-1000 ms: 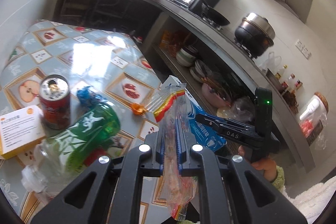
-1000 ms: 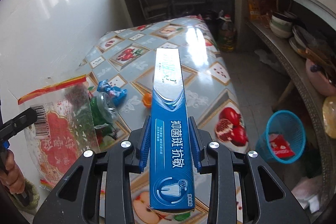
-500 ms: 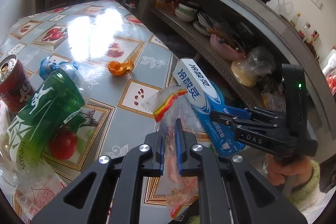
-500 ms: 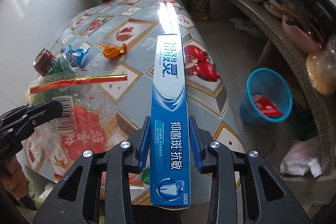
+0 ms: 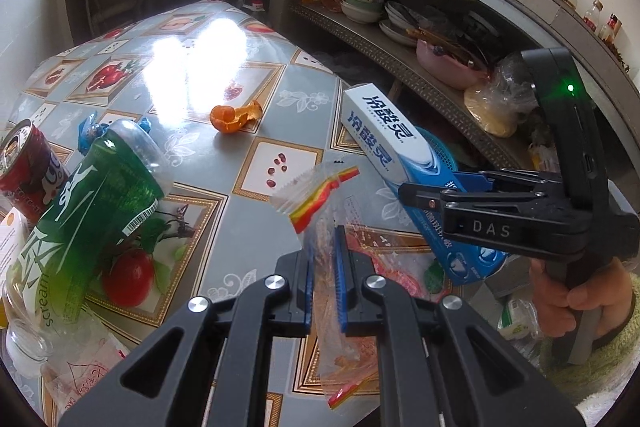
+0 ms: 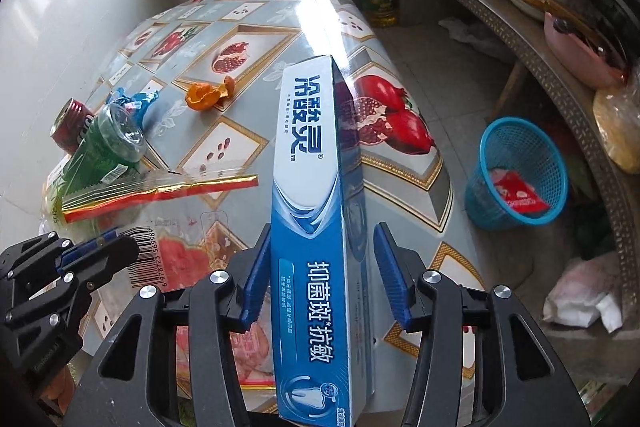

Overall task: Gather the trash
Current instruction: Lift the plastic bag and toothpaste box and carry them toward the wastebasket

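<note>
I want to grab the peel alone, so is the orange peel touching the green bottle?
Apart. The left wrist view shows bare tablecloth between the orange peel and the green bottle; the right wrist view shows the same gap.

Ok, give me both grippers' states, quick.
Left gripper: shut on the snack bag.
Right gripper: open, toothpaste box between its fingers.

The table (image 6: 304,27) carries a glossy fruit-print cloth. An orange peel (image 6: 206,95) lies mid-table. Toward the wall edge, a green bottle (image 6: 106,151) lies on its side with a red can (image 6: 70,125) upright just beside it and a blue wrapper (image 6: 138,101) touching its far end. On the floor (image 6: 452,67) off the right edge stands a blue basket (image 6: 520,147); crumpled white material, possibly paper (image 6: 580,299), lies near it.
</note>
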The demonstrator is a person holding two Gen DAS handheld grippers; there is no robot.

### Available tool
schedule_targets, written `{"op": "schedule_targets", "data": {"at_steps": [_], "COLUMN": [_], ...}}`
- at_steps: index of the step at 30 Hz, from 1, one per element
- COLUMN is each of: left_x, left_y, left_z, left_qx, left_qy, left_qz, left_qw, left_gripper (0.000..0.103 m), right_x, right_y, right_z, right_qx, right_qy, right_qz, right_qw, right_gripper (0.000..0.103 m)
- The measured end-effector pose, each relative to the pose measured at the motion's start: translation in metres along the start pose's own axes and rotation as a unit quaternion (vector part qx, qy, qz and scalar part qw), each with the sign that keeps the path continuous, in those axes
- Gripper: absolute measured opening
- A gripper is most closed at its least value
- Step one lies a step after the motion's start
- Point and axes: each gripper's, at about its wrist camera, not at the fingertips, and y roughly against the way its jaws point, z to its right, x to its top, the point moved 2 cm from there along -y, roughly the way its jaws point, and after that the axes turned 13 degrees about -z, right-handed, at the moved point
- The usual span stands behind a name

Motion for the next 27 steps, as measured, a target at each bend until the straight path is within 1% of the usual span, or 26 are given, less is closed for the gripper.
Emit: {"op": "schedule_targets", "data": {"at_steps": [1, 6, 14, 23, 24, 27], "left_x": [-0.001, -0.004, -0.004, -0.004, -0.004, -0.004], "left_y": [0.0, -0.001, -0.001, 0.001, 0.001, 0.001], "left_z": [0.0, 0.001, 0.003, 0.005, 0.005, 0.006], "left_qx": [0.003, 0.02, 0.024, 0.028, 0.028, 0.028], "left_qy": [-0.002, -0.009, -0.013, -0.016, -0.016, -0.016], "left_qz": [0.0, 0.003, 0.005, 0.007, 0.007, 0.007], "left_qw": [1.0, 0.9998, 0.9996, 0.9995, 0.9995, 0.9995], "left_gripper": [0.008, 0.008, 0.008, 0.008, 0.008, 0.008], "right_x": [0.0, -0.002, -0.005, -0.007, -0.007, -0.006], "right_y": [0.0, 0.002, 0.009, 0.018, 0.018, 0.021], "right_z": [0.001, 0.0, 0.001, 0.004, 0.003, 0.004], "right_qx": [0.0, -0.009, -0.011, -0.01, 0.004, 0.004], "right_qy": [0.001, 0.003, 0.002, 0.0, 0.006, 0.005], "right_qz": [-0.001, 0.007, 0.018, 0.03, 0.029, 0.032], "right_qw": [1.0, 1.0, 1.0, 1.0, 1.0, 0.999], "right_gripper": [0.042, 0.04, 0.034, 0.033, 0.033, 0.033]}}
